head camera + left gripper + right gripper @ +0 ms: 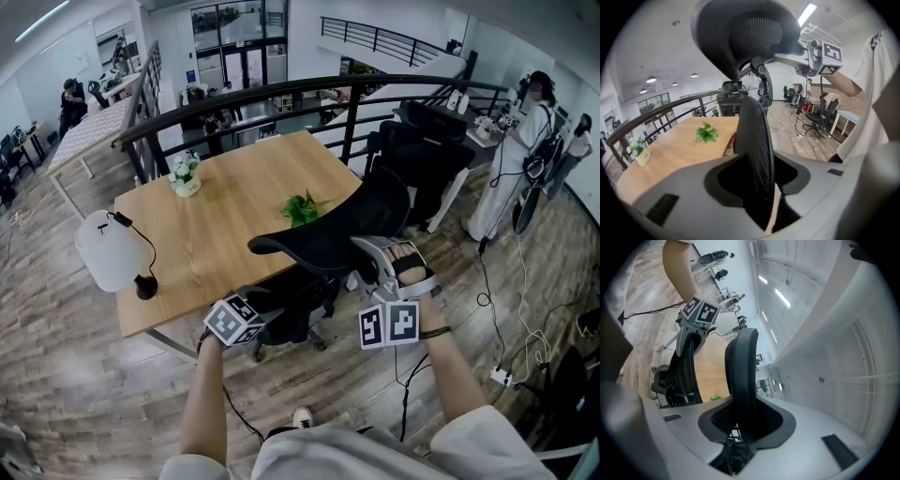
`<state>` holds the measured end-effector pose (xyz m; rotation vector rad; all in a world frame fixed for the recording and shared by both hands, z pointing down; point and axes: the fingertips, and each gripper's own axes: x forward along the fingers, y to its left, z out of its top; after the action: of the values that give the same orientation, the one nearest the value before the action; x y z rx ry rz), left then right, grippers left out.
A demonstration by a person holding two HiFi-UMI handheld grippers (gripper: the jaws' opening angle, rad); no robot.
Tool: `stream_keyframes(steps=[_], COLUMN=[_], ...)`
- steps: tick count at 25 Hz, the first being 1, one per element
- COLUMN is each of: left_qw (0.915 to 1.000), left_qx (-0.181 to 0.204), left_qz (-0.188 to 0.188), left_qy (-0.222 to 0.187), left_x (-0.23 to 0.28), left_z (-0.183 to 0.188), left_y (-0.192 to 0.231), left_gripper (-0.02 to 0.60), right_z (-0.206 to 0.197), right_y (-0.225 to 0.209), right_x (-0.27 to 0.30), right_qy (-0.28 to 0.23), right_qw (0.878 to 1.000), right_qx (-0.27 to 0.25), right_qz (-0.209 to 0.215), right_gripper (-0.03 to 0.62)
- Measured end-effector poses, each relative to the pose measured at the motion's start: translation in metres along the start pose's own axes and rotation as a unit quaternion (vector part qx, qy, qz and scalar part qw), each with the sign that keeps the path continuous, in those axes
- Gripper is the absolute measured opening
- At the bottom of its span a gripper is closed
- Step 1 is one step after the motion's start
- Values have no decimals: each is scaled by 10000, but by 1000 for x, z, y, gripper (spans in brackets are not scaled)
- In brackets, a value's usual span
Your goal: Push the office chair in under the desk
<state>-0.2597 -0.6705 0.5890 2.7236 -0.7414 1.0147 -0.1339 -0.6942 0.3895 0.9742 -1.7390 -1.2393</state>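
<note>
Office chair (328,246) stands directly ahead of the person, at the near right edge of the tabletop (225,206). Its back is turned to them and its seat faces that top. Nearest, the left tongs (758,187) are closed round the side edge of the backrest (757,140), low on the chair's left. The right tongs (740,427) sit higher and clamp the right end of the headrest (745,37). Both hands are about equally near, one on each flank. The backrest's long axis rises roughly upright between them, and the headrest runs crosswise from hand to hand. The push should therefore go straight away from the person, along the line the seat faces. The backrest hides how far under the seat already is. Beyond, a small plant (300,208) sits on the wood.
</note>
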Motion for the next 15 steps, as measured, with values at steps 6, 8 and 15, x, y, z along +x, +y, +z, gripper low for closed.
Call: stream_keyframes(steps=[6,8,15], left_qw=[9999,9998,9992], left_qx=[116,148,251], left_qz=[-118,-156,-290], left_qy=[28,35,59], left_x=[-4,-10,-19], left_z=[-7,-12,-20], left_y=[26,35,54], left_gripper=[198,201,202], right_z=[14,24,43], right_y=[0,0,0], right_x=[23,29,43], right_qy=[-32,-24,-70], right_qw=[10000,9999,9991], right_qx=[-81,-170,-355], right_qz=[0,-19,-208], right_gripper=[115,114,107])
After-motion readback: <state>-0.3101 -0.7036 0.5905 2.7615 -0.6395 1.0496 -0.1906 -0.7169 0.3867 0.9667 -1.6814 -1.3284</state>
